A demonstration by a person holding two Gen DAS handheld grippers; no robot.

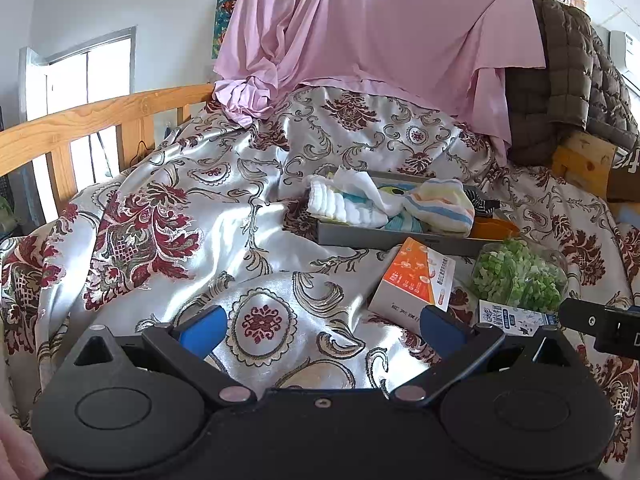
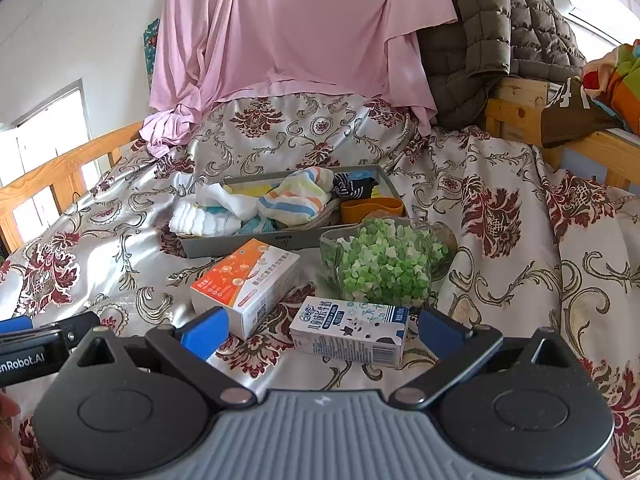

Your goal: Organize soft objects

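Note:
A grey tray (image 1: 394,236) (image 2: 240,246) lies on the bed. In it are a white folded cloth (image 1: 340,204) (image 2: 200,218), a striped towel (image 1: 440,204) (image 2: 296,200), a dark patterned sock (image 2: 354,184) and an orange cup (image 2: 370,208). My left gripper (image 1: 320,328) is open and empty above the bedspread, well short of the tray. My right gripper (image 2: 320,330) is open and empty, its jaws standing either side of a small milk carton (image 2: 352,330) (image 1: 516,316) without touching it.
An orange-and-white box (image 1: 416,280) (image 2: 246,284) and a clear tub of green paper stars (image 1: 520,276) (image 2: 384,264) lie in front of the tray. A pink sheet (image 1: 360,32) and a brown quilted jacket (image 2: 500,40) hang behind. A wooden rail (image 1: 80,128) runs on the left.

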